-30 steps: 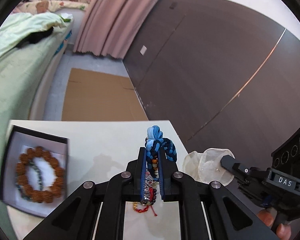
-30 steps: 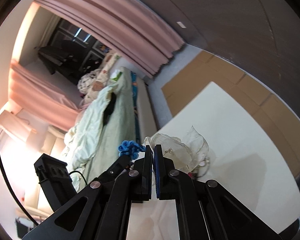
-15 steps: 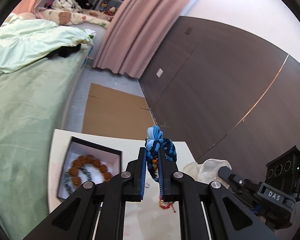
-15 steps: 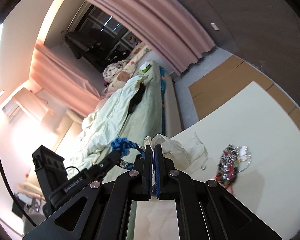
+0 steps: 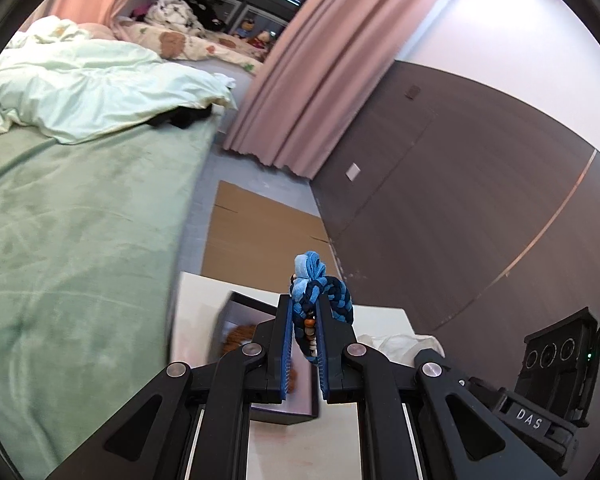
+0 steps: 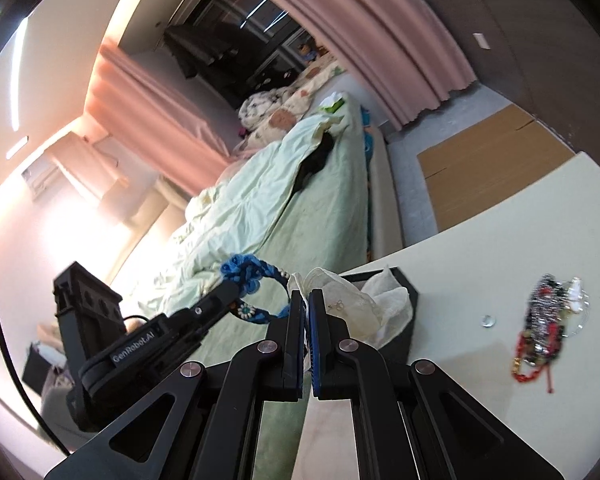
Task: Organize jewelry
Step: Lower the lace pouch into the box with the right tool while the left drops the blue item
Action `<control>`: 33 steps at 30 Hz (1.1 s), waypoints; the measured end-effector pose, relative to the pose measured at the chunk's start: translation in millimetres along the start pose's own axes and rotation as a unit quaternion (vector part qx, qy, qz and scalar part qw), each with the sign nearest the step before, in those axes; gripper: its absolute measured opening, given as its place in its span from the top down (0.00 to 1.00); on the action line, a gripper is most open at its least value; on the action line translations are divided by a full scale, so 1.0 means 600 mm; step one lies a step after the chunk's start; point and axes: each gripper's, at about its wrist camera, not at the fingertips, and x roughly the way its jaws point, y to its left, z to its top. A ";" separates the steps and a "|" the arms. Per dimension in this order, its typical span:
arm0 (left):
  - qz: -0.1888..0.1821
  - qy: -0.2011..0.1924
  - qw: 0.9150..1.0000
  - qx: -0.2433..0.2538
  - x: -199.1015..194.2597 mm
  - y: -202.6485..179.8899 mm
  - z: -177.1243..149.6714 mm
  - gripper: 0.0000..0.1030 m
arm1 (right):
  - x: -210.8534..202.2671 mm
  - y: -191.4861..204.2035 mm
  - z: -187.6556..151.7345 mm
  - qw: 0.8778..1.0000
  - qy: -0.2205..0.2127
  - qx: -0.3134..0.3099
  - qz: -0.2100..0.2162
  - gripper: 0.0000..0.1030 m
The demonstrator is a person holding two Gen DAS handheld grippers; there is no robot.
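My left gripper [image 5: 303, 300] is shut on a blue braided bracelet [image 5: 324, 284] with small beads, held above a black jewelry box [image 5: 252, 312] that holds a brown bead bracelet [image 5: 238, 336]. The left gripper and the bracelet [image 6: 252, 270] also show in the right wrist view. My right gripper [image 6: 306, 294] is shut on a clear plastic bag [image 6: 356, 300] with small earrings inside, held over the black box [image 6: 404, 304]. A heap of mixed jewelry [image 6: 544, 320] and a small ring [image 6: 489, 321] lie on the white table [image 6: 500, 232].
A bed with green bedding [image 5: 80, 208] runs along the table's left side. Flat cardboard [image 5: 260, 228] lies on the floor beyond the table. A dark wall [image 5: 460, 200] and pink curtains [image 5: 316, 72] stand behind.
Both grippers have risen and swung left toward the black box. The jewelry heap now lies off to the right, and the box sits under both grippers.
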 end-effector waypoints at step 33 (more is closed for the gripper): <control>0.039 0.089 0.995 0.008 0.101 -0.013 -0.022 0.83 | -0.005 -0.061 0.021 0.996 0.048 0.016 -0.079 0.38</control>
